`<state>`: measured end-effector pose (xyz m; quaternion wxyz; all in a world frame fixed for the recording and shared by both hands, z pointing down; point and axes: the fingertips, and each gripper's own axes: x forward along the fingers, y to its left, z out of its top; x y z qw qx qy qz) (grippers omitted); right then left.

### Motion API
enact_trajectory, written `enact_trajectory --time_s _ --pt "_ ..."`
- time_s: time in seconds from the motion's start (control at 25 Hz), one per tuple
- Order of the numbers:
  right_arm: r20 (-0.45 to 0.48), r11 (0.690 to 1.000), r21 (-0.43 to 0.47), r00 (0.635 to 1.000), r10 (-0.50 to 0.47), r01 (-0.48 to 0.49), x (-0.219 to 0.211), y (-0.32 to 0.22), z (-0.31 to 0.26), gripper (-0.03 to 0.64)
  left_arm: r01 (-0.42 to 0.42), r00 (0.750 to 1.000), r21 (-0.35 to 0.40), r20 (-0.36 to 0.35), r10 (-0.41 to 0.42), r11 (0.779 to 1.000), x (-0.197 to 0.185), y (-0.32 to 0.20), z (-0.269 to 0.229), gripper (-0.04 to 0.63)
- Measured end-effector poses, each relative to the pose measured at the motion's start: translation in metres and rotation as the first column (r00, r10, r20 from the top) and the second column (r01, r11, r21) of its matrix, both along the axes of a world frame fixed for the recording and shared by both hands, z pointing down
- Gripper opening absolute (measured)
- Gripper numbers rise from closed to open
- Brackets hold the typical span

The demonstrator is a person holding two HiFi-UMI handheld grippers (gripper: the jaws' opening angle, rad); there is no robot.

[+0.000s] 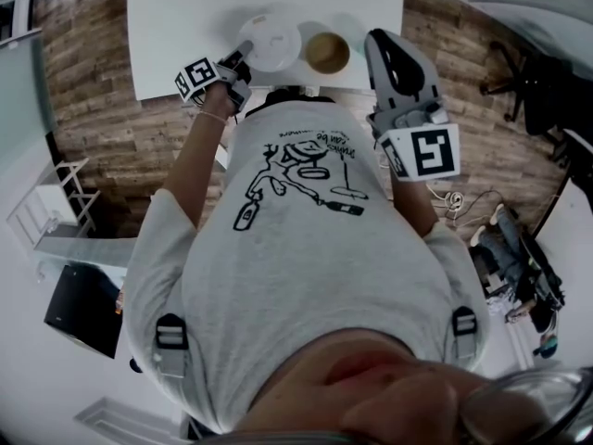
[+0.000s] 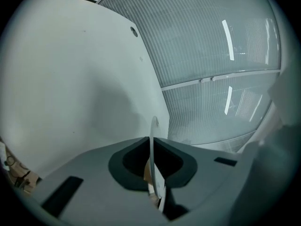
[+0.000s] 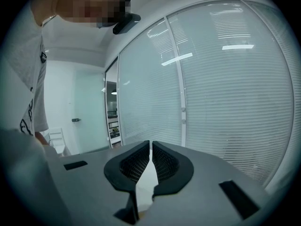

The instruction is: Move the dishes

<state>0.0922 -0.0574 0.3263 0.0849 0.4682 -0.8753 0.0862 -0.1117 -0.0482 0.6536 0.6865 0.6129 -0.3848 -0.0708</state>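
Left gripper [image 1: 243, 52] clamps the rim of a white plate [image 1: 271, 43] at the table [image 1: 176, 26] edge, beside a bowl [image 1: 326, 52]; whether the plate touches the table cannot be told. Right gripper [image 3: 150, 149] is closed and empty. Shirt [image 1: 306, 248] lettering is illegible.

Bare table [image 1: 176, 26] left of plate [image 1: 273, 44]

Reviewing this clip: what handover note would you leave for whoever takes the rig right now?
Left tongs: shut on the rim of the white plate.
Right tongs: shut, empty, held up to the right of the bowl.
Things: the plate is at the near edge of the table, with the brown bowl beside it. I cannot tell if the plate rests on the table.
Done: plate gripped.
Left: probably place the plate, then move the bowl.
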Motion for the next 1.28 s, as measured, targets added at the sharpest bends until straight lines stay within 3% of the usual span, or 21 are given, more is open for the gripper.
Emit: enact_trajectory --time_s 0.32,0.84,1.04,1.28 --pt "-0.008 1.000 0.002 1.000 -0.008 0.008 0.001 0.000 -0.001 0.044 -0.016 1.000 -0.006 0.019 0.016 1.000 0.008 0.002 0.028 0.018" --pt "-0.014 1.000 -0.023 1.000 0.017 -0.017 0.005 0.006 0.010 0.044 -0.073 0.988 -0.024 0.137 0.075 0.997 0.005 0.015 0.063 0.018" --pt "-0.015 0.999 -0.028 1.000 0.025 -0.025 0.008 0.006 0.011 0.044 -0.109 0.964 0.002 0.246 0.105 0.994 0.006 0.010 0.064 0.026" --pt "-0.015 0.999 -0.028 1.000 0.026 -0.026 0.005 0.008 0.014 0.044 -0.186 0.900 0.009 0.402 0.167 0.982 0.005 0.006 0.069 0.064"
